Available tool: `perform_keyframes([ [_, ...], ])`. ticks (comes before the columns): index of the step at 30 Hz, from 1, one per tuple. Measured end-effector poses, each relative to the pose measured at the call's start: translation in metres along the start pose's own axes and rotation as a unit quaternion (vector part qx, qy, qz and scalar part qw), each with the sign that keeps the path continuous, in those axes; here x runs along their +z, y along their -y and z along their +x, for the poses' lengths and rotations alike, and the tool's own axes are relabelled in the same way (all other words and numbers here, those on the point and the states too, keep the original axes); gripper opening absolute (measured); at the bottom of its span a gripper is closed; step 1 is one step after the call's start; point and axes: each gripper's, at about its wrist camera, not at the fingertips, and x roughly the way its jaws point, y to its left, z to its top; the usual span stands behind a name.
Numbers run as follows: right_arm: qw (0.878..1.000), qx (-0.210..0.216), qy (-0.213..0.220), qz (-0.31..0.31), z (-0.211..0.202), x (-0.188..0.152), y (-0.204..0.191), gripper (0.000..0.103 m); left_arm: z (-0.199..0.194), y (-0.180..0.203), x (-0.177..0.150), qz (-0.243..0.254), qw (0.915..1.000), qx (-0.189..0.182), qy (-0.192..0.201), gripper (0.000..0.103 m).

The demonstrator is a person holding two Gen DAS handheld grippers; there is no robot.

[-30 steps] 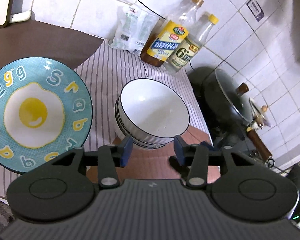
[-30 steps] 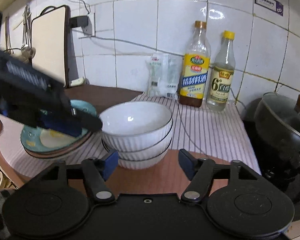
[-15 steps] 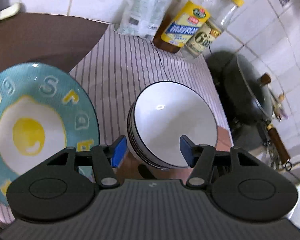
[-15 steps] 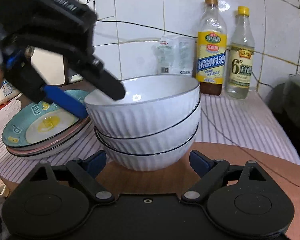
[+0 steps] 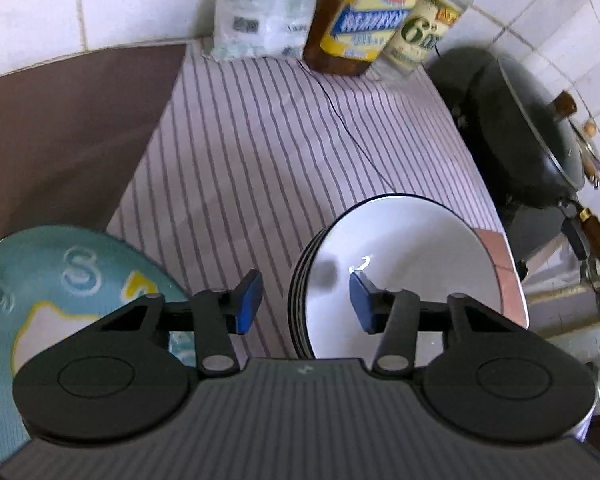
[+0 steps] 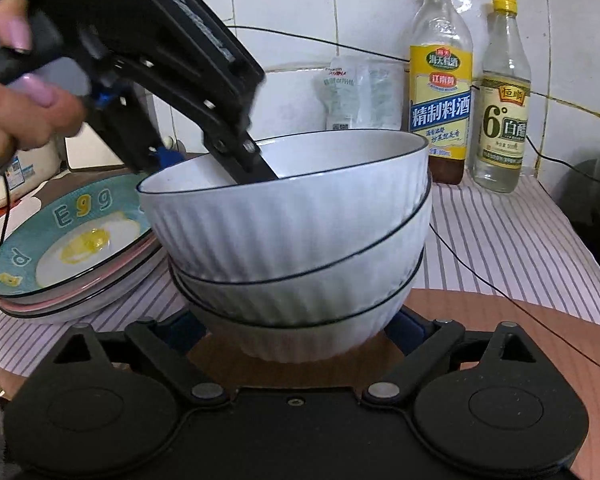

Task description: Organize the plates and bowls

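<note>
Three white ribbed bowls (image 6: 296, 240) nested in a stack on a reddish-brown round board (image 6: 512, 332), itself on the striped cloth of the table (image 5: 284, 152). Top bowl (image 5: 404, 276) tipped slightly in the stack, rim higher on the bottle side.

Left gripper (image 5: 305, 300) spread apart, straddling the near-left rim of the top bowl: one blue pad (image 5: 249, 300) outside the wall, the other inside over the white interior. Nothing pinched yet. Right gripper (image 6: 296, 332) low at the foot of the stack, fingers wide on either side of the bottom bowl; tips hidden behind the bowl, so contact impossible to confirm, but plainly not clamped.

Probably best done so: settle the left pads deeper over the rim before closing, squeeze on the wall well below the dark edge line, then lift straight up to free the top bowl from the nest. Steadying the bottom bowl with the right gripper likely helpful, since glazed bowls may stick and drag the lower ones along.

Close on the left, a pile of plates topped by the teal egg plate (image 6: 72, 240), nearly touching the bowls; little room to swing that way. Behind, two bottles (image 6: 440, 92) and a plastic bag (image 6: 360, 96) against the tiled wall, well apart. A thin black cable (image 5: 340, 120) across the cloth. On the right, a dark lidded pan (image 5: 528, 140) beside the table edge.
</note>
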Motion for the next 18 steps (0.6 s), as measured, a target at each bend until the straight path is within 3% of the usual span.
perform_keyframes([
  [3, 1.000, 0.005, -0.003, -0.003, 0.0029, 0.0018, 0.0016, 0.098, 0.0095, -0.0012, 0.0028, 0.016, 0.9995, -0.021, -0.018, 0.037],
  [18, 1.000, 0.010, -0.008, 0.002, 0.0077, 0.0050, 0.0021, 0.100, 0.0094, 0.0014, -0.0056, 0.053, 0.9980, -0.033, 0.004, 0.037],
])
